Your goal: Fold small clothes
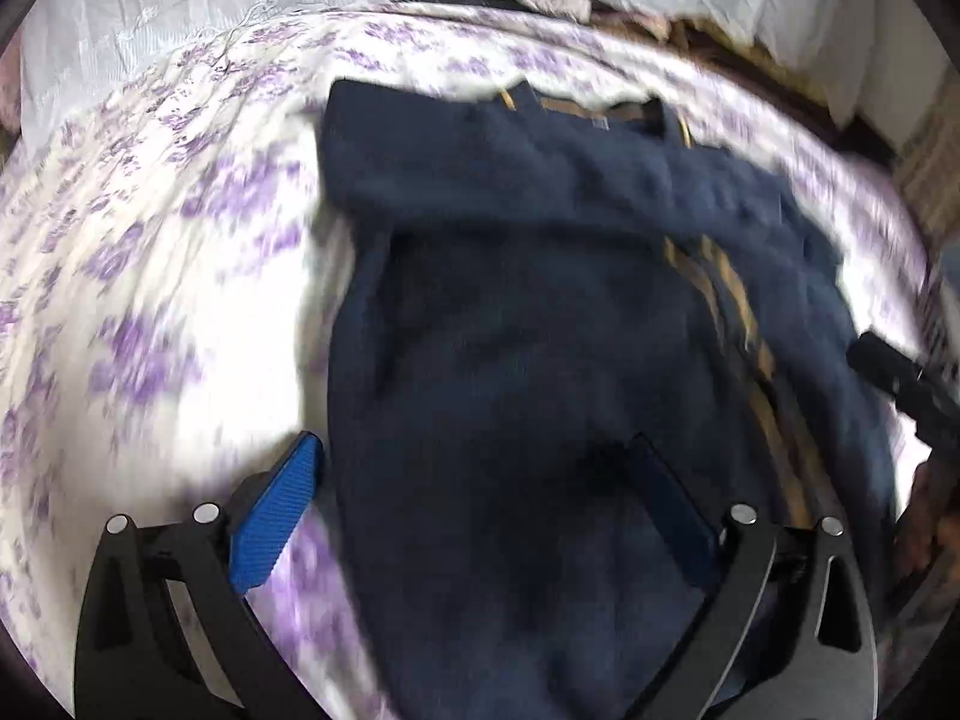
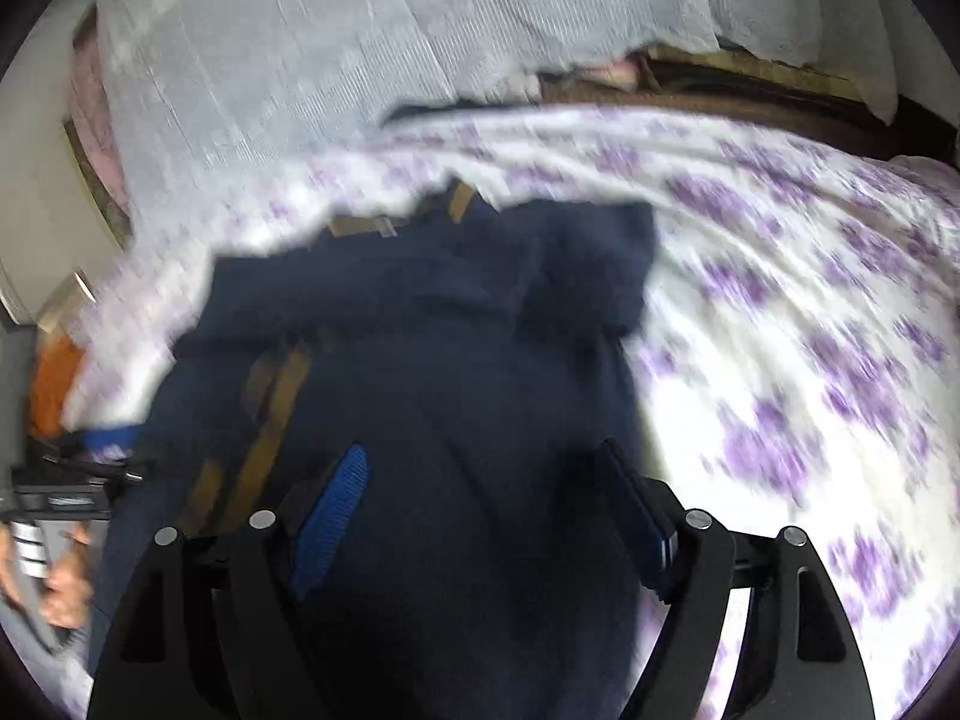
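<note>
garment: a dark navy top (image 1: 540, 312) with tan stripes (image 1: 726, 300) lies on the bed sheet (image 1: 156, 276), white with purple flowers. Its collar end points toward the far edge of the bed, below the white lace cloth (image 1: 180, 18). Sleeves appear laid inward across the body; blur keeps me from being sure.

left gripper (image 1: 474, 468): released, jaws spread wide. One blue pad (image 1: 276, 516) sits over bare sheet at the garment's side edge, the other over the fabric. Nothing pinched.

right gripper (image 2: 480, 480): released, jaws well apart, both pads over the navy cloth near its other side edge. No fabric caught between them as far as the frame shows.

person: a hand (image 2: 66, 576) shows at the left rim of the right wrist view, holding the other tool.

image quality: both views smeared, so fine creases cannot be read.

risk 1: a jaw closing with one pad on the sheet would gather bed sheet along with the hem; the left gripper straddles that boundary.

risk 2: soft mattress and loose knit; a grab of the top layer only would peel the folded sleeve open and leave the body behind.

risk 3: uneven lift by the two grippers would skew the fold line, stripes off-centre.

risk 4: dragging instead of lifting would bunch the garment toward the far edge.
</note>
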`<control>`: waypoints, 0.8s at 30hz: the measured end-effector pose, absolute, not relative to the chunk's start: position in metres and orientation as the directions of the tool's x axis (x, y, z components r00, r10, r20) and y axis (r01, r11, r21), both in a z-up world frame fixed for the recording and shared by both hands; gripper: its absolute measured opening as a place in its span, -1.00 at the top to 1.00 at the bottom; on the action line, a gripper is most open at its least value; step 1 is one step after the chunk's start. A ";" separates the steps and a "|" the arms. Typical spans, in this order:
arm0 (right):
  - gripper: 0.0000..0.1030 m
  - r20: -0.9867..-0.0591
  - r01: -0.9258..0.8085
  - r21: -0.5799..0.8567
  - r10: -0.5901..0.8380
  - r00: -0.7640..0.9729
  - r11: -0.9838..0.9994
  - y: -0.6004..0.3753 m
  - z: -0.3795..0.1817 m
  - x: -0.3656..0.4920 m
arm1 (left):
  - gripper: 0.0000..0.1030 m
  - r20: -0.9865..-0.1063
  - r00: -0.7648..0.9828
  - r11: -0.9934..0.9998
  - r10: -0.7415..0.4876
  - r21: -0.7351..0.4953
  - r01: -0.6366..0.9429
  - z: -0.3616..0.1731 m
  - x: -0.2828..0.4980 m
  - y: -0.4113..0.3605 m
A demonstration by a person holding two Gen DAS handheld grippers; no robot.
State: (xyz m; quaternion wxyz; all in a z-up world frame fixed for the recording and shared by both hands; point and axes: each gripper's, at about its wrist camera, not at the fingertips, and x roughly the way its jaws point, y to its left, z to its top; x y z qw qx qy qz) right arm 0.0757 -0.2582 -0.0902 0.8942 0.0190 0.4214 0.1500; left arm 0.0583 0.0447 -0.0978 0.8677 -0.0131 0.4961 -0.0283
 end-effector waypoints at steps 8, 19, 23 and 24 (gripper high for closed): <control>-0.65 -0.694 -0.236 0.219 0.322 0.644 0.947 -0.287 -0.083 0.036 | -0.91 -0.851 0.512 0.993 -0.119 -0.115 0.040 -0.098 0.014 0.053; -0.66 -0.595 -0.205 0.510 0.515 0.616 0.835 -0.350 -0.097 -0.017 | -0.91 -0.801 0.470 0.928 -0.371 -0.325 0.179 -0.099 -0.033 0.058; -0.61 -0.587 -0.261 0.539 0.579 0.565 0.801 -0.345 -0.098 -0.033 | -0.91 -0.748 0.434 0.863 -0.503 -0.458 0.211 -0.098 -0.037 0.067; -0.56 -0.591 -0.272 0.540 0.589 0.551 0.796 -0.343 -0.098 -0.035 | -0.91 -0.739 0.414 0.846 -0.531 -0.485 0.220 -0.098 -0.035 0.068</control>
